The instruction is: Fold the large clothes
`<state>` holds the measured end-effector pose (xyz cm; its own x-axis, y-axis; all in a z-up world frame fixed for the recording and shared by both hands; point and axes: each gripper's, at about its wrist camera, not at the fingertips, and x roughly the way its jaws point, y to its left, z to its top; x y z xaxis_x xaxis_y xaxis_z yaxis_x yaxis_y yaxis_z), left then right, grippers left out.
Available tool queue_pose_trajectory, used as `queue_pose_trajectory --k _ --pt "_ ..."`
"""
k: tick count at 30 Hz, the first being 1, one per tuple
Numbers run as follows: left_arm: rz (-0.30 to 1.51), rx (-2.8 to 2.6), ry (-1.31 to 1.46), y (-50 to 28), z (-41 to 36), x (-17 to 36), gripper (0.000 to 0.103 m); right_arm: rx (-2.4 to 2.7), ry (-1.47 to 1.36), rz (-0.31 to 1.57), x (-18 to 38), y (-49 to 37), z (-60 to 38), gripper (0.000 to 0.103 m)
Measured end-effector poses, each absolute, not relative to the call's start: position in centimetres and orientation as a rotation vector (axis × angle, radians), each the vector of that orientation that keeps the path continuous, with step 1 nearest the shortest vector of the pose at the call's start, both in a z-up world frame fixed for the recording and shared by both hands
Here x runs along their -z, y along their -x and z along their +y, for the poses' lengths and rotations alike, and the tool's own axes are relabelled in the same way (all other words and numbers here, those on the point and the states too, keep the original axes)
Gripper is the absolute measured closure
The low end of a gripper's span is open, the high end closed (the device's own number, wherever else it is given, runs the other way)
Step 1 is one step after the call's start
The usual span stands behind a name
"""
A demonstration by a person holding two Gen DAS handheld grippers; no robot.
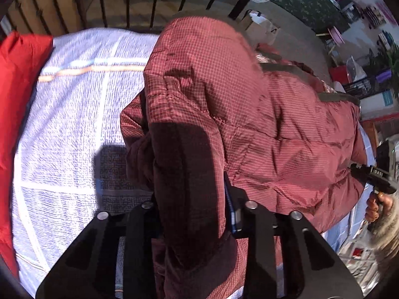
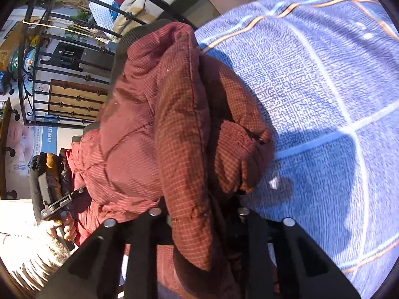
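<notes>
A dark red quilted jacket [image 1: 237, 114] with a fine grid pattern hangs bunched above the bed; it also fills the middle of the right wrist view [image 2: 159, 129]. My left gripper [image 1: 193, 214] is shut on a thick fold of the jacket and holds it up. My right gripper [image 2: 199, 219] is shut on another fold of the jacket, lifted off the bed. Each gripper's tips are hidden by fabric. The right gripper body shows at the right edge of the left wrist view [image 1: 376, 174], and the left one at the left of the right wrist view [image 2: 49, 194].
A blue checked bedspread [image 1: 74, 124] covers the bed [image 2: 324, 99] under the jacket. A red pillow [image 1: 17, 99] lies at the bed's left edge. A black metal bed frame [image 1: 154, 2] stands behind, with shelves and clutter [image 1: 361, 25] beyond.
</notes>
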<state>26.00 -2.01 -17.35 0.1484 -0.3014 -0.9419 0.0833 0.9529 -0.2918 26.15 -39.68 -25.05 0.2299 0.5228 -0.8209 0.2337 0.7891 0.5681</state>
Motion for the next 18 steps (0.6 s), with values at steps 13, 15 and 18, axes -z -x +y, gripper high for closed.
queue_pose_trajectory --k 13,15,18 --pt "1.159 0.54 -0.009 -20.5 -10.6 2.5 0.08 -0.272 -0.54 1.206 10.6 -16.0 -36.9 0.087" --pt "1.131 0.572 -0.008 -19.8 -10.9 0.1 0.081 -0.291 -0.528 1.186 8.9 -14.5 -36.7 0.087" --pt "1.095 0.583 -0.001 -19.2 -11.0 -2.8 0.081 -0.349 -0.499 1.141 6.3 -14.0 -36.1 0.088"
